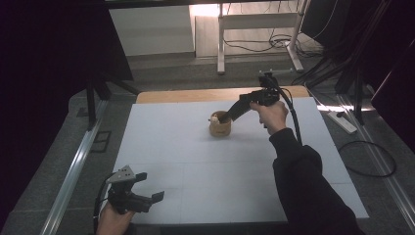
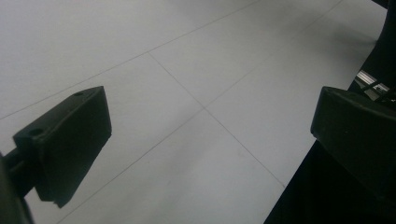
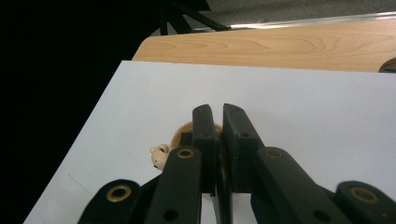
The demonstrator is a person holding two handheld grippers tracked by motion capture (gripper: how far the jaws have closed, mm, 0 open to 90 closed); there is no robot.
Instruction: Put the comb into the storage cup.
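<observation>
A small tan cup [image 1: 220,128] stands on the white table sheet [image 1: 195,161], toward the far middle. A tiny pale animal figure [image 1: 214,118] perches on its left rim; in the right gripper view the figure [image 3: 159,155] peeks out left of the jaws. My right gripper [image 1: 230,115] reaches down to the cup's right rim. Its jaws [image 3: 218,140] are pressed nearly together and appear to pinch the rim, hiding most of the cup [image 3: 183,129]. My left gripper [image 1: 150,186] rests open at the near left corner, jaws [image 2: 210,140] wide apart over bare sheet.
A wooden table edge [image 1: 205,94] borders the sheet at the far side. Beyond it stand a desk frame [image 1: 259,34] and floor cables [image 1: 367,156]. A metal rail [image 1: 73,171] runs along the left side of the table.
</observation>
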